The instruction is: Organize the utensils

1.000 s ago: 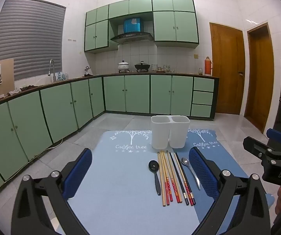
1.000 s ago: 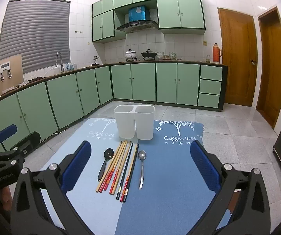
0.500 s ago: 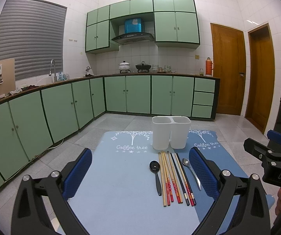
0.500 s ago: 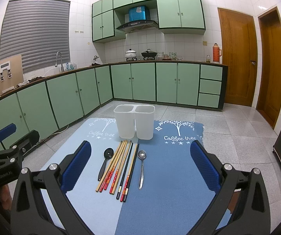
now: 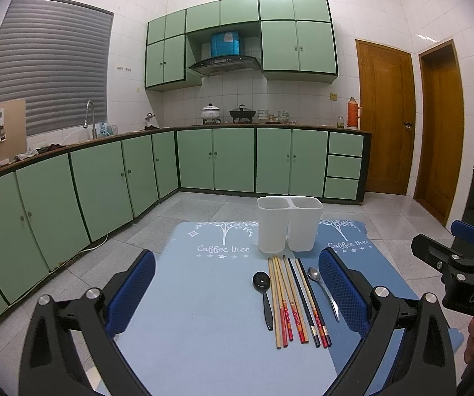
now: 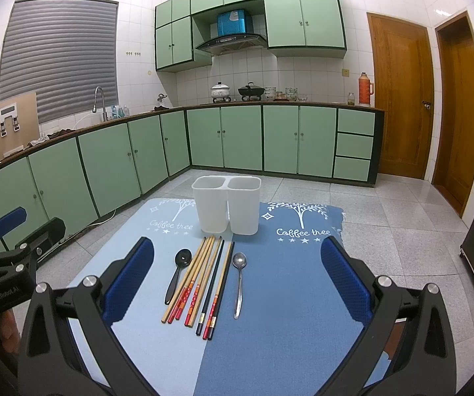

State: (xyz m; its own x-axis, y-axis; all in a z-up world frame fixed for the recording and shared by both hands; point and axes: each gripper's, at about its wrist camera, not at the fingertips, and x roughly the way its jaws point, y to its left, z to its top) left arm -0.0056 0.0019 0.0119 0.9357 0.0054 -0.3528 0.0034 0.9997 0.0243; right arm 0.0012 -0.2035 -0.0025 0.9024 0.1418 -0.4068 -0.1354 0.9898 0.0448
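Chopsticks [image 6: 204, 279] lie packed between two spoons [image 6: 239, 280] on the mat [image 6: 286, 297], just before the empty holder [image 6: 226, 206]. Both grippers [image 5: 237, 293] [image 6: 237, 283] hover spread wide, empty. Pinching one stick could drag or scatter its neighbours.

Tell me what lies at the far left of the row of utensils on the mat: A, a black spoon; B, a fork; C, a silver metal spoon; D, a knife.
A: the black spoon lies left of the chopsticks, while the silver spoon lies at the row's right end, all in front of the white two-compartment holder.
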